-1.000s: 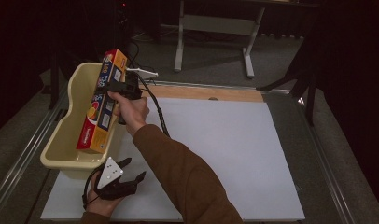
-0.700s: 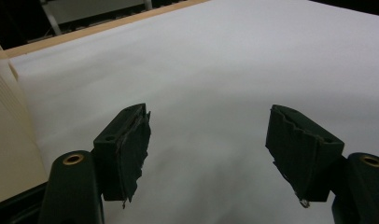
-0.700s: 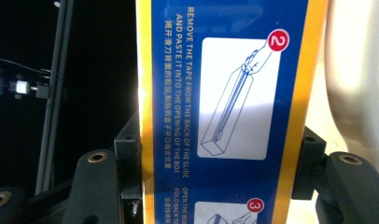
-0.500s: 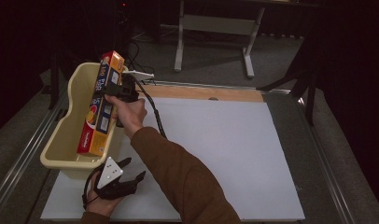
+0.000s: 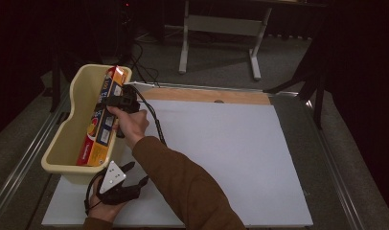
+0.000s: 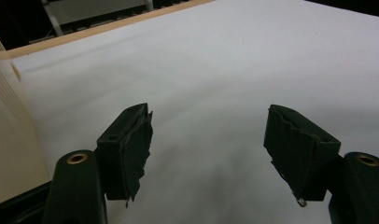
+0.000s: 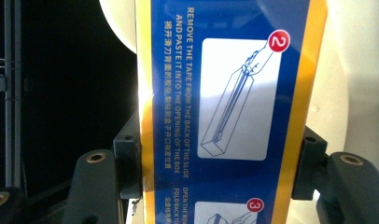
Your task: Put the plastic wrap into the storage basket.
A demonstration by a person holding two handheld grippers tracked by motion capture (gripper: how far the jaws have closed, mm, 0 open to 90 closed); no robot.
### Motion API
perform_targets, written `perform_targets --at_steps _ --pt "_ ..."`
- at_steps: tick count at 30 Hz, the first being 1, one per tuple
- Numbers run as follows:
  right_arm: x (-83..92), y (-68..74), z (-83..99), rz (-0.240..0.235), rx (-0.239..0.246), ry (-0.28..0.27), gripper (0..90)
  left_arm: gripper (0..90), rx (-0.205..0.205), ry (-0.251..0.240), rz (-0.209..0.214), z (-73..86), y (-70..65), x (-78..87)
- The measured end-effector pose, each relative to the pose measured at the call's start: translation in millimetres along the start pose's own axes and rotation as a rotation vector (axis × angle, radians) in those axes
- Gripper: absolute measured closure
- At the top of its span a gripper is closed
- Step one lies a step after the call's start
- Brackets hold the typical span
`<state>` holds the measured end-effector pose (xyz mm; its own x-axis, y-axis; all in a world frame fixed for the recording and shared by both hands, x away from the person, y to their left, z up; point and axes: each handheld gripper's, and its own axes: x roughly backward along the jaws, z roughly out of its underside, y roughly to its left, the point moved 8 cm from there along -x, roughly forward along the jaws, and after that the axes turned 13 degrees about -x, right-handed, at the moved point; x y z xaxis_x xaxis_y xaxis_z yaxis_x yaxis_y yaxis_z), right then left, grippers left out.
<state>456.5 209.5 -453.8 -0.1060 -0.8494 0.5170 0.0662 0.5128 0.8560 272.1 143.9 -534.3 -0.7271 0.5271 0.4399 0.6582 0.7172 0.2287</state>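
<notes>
We see a cream plastic bin (image 5: 70, 129) standing at the left edge of a white sheet (image 5: 231, 158) that covers most of the table, with a strip of bare wood (image 5: 207, 95) along the sheet's far side. Beyond the table, on the floor, stands a grey metal stand (image 5: 221, 28), well apart from the work. A black cable (image 5: 154, 120) trails across the sheet from the right gripper (image 5: 120, 101).

A long box (image 5: 102, 120) lies lengthwise in the bin, its far end resting up on the bin's far rim and its near end low inside. It is orange and red on the outer face. In the right gripper view, the box (image 7: 229, 102) shows a blue panel with yellow borders, white lettering and numbered line drawings. The right gripper (image 7: 222, 161) has its jaws closed against the box's two long sides.

The left gripper (image 5: 117, 184) rests low on the sheet just in front of the bin. In its own view, we see the left gripper (image 6: 208, 140) with jaws wide apart and nothing between them, the bin's wall (image 6: 5, 130) close at the left. To the right, the sheet lies bare out to its edges.
</notes>
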Motion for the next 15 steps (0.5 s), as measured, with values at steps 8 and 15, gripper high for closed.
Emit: perform_targets --at_steps 8,15 --pt "-0.6 -1.2 -0.2 0.020 -0.022 0.005 37.4 31.8 0.001 -0.001 -0.001 0.0 -0.3 -0.2" --pt "-2.0 -3.9 0.4 0.057 -0.027 0.007 37.0 31.8 0.001 0.004 -0.001 0.5 -0.2 -0.4"
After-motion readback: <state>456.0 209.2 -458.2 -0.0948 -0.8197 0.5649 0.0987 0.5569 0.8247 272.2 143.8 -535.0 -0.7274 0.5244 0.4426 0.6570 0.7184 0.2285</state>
